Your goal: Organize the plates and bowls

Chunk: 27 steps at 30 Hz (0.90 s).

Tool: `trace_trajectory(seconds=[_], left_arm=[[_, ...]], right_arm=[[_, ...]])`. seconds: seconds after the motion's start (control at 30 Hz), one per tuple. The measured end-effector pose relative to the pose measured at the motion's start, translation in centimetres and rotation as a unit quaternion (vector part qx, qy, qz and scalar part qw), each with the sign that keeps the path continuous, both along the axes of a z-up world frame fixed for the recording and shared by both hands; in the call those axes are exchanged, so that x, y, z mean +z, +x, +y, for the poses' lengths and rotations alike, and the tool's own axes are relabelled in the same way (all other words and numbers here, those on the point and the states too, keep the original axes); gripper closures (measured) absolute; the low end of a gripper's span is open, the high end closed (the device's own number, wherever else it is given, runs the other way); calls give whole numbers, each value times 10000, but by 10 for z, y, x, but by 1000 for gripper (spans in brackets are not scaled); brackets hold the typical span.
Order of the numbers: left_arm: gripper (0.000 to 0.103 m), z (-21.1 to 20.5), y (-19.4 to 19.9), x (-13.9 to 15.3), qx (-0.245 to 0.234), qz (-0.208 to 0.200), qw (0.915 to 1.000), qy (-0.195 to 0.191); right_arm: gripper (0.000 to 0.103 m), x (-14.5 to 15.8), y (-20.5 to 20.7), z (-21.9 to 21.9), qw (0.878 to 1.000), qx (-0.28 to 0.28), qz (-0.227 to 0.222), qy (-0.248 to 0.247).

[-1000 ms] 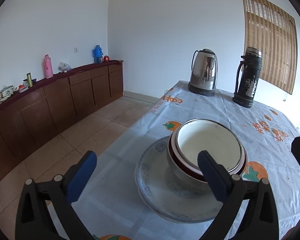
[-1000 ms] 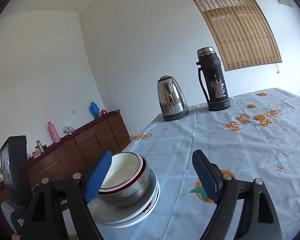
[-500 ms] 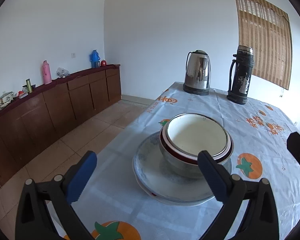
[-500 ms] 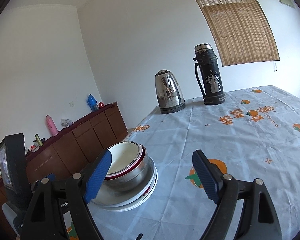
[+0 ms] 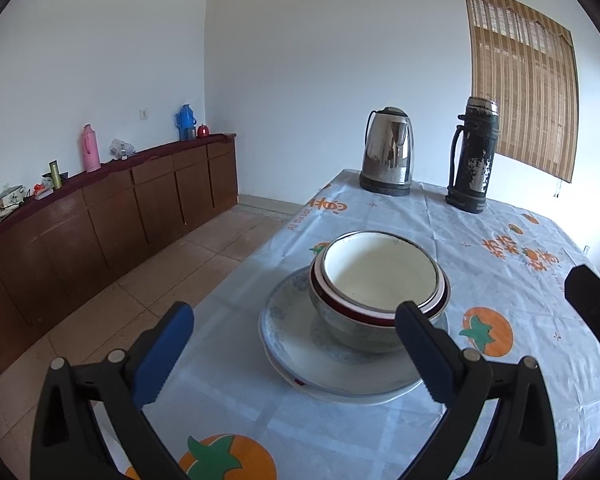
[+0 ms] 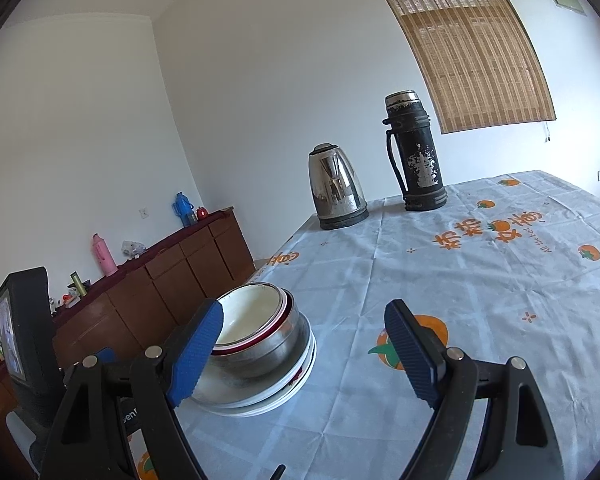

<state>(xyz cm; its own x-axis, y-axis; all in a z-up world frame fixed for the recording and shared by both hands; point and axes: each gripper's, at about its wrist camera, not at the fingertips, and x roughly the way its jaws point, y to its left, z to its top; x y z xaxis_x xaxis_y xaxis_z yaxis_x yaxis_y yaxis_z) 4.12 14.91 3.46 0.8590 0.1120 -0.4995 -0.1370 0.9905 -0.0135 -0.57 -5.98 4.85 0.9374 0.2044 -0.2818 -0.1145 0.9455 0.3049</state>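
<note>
1. Tablecloth (image 5: 480,232) (image 6: 480,280) in pale blue-grey is seen spread over the whole table, printed with orange persimmons, orange Chinese characters and a line of Latin letters. In the right wrist view "All the be" can be read; the rest is too small to tell.
2. A steel kettle (image 5: 388,156) (image 6: 336,188) and a worn black flask (image 5: 474,156) (image 6: 414,152) are stood upright side by side near the far edge of the table. No brand can be read on either.
3. A stack of plates (image 5: 300,344) (image 6: 300,372), white with a faint blue pattern, is set near the left edge of the table, towards the near side.
4. Nested bowls (image 5: 380,288) (image 6: 260,332) are carried upright on the plates: a white-lined inner bowl sits in an outer one with a dark red rim band and a metallic outside.
5. The left gripper (image 5: 292,348) is held with its jaws wide apart and nothing is grasped; its right pad (image 5: 416,352) is seen over the near rim of the bowls, though contact cannot be judged.
6. The right gripper (image 6: 304,356) is likewise spread wide and empty, with its left pad (image 6: 196,356) overlapping the bowls and plates in the picture.
</note>
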Motion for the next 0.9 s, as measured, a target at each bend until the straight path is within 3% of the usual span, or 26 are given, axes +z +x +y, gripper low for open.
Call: trace_trajectory(seconds=[0.9], left_arm=[[1,-4,-4,6,2,-60,10000,47]], right_arm=[[18,4,-4,-3,10000,-38,-1,48]])
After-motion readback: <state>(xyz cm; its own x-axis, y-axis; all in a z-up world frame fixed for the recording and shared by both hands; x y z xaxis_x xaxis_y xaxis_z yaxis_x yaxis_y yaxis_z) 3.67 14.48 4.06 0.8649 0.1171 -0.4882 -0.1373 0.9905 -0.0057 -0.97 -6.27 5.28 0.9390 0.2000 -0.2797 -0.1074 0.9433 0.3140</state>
